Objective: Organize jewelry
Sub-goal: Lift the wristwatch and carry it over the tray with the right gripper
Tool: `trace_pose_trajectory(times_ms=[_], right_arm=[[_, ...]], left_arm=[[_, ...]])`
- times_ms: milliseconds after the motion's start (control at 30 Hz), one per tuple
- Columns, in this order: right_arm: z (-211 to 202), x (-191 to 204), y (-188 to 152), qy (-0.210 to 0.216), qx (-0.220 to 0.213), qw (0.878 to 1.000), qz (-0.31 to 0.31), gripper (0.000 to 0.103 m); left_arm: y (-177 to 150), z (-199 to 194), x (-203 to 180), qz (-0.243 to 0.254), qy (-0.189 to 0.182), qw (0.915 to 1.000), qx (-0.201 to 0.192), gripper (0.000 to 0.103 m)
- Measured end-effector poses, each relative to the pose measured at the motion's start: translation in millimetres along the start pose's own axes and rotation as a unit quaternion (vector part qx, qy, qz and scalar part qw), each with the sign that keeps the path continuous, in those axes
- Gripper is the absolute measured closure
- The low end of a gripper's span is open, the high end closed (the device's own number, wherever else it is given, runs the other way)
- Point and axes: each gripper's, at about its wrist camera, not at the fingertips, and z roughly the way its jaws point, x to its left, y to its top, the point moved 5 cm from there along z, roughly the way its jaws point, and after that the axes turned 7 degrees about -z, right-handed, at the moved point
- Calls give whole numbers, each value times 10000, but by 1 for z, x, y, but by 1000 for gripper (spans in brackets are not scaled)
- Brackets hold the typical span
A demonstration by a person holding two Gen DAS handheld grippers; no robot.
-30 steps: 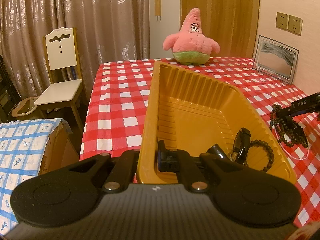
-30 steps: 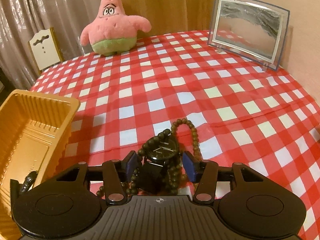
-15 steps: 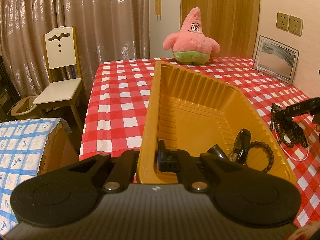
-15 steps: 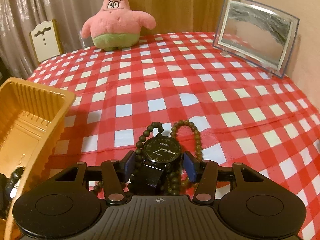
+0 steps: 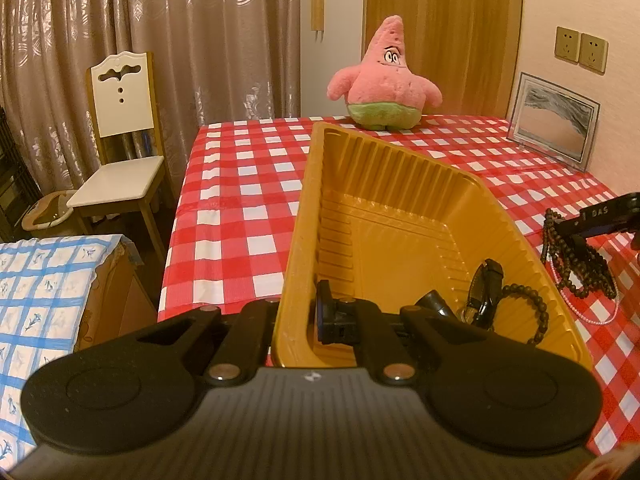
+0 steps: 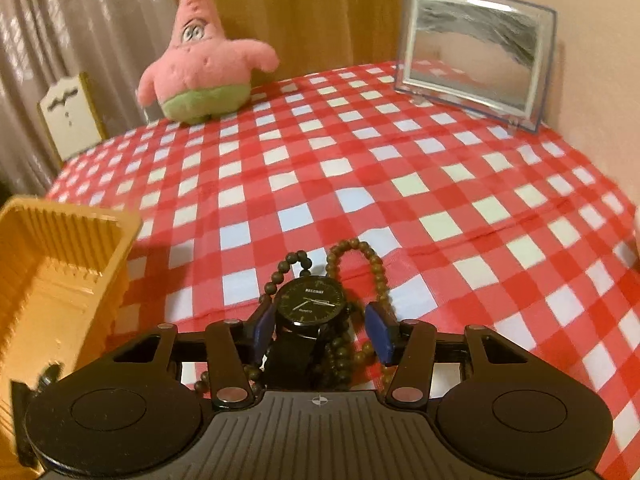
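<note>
Gripping the near wall of the yellow tray (image 5: 384,200), the left gripper (image 5: 298,316) has its fingers pinched nearly together, one outside the wall and the blue-padded one inside, so the thin plastic edge sits clamped between them. The tray rests on the red-and-white checked tablecloth (image 5: 240,184), its long side running away from the camera toward the pink star plush (image 5: 384,80) at the far end of the table. In the tray's near right corner lie a dark watch (image 5: 486,288) standing on edge and a dark bead bracelet (image 5: 528,312), just beside each other and to the right of the clamped fingers.

Further right, outside the tray, the right gripper (image 6: 322,328) hangs over a heap of brown bead strands (image 6: 360,264) on the cloth. A black-faced watch (image 6: 310,302) lies on top of the beads, dial up, directly between the two blue pads (image 6: 378,332). The fingers stand fairly wide; the left pad is close against the watch case, while a clear gap shows between the case and the right pad, so nothing is squeezed. A thin pink bead string (image 5: 580,312) trails from the heap, seen from the left wrist. A glass-framed sand picture (image 6: 476,52) stands at the far right edge.
</note>
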Motion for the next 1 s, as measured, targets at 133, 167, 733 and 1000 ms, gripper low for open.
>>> trace_pose_trajectory(times_ms=[133, 167, 733, 1000], right_arm=[[11, 6, -1, -85, 141, 9997, -152, 52], [12, 7, -2, -118, 130, 9997, -188, 52], [3, 9, 0, -53, -155, 9991, -394, 58], [-28, 5, 0, 261, -456, 9984, -224, 59]], left_arm=[[0, 1, 0, -6, -2, 10000, 9, 98], [0, 1, 0, -7, -2, 10000, 7, 98], [0, 0, -1, 18, -8, 10000, -10, 98], [0, -1, -1, 22, -12, 10000, -27, 98]])
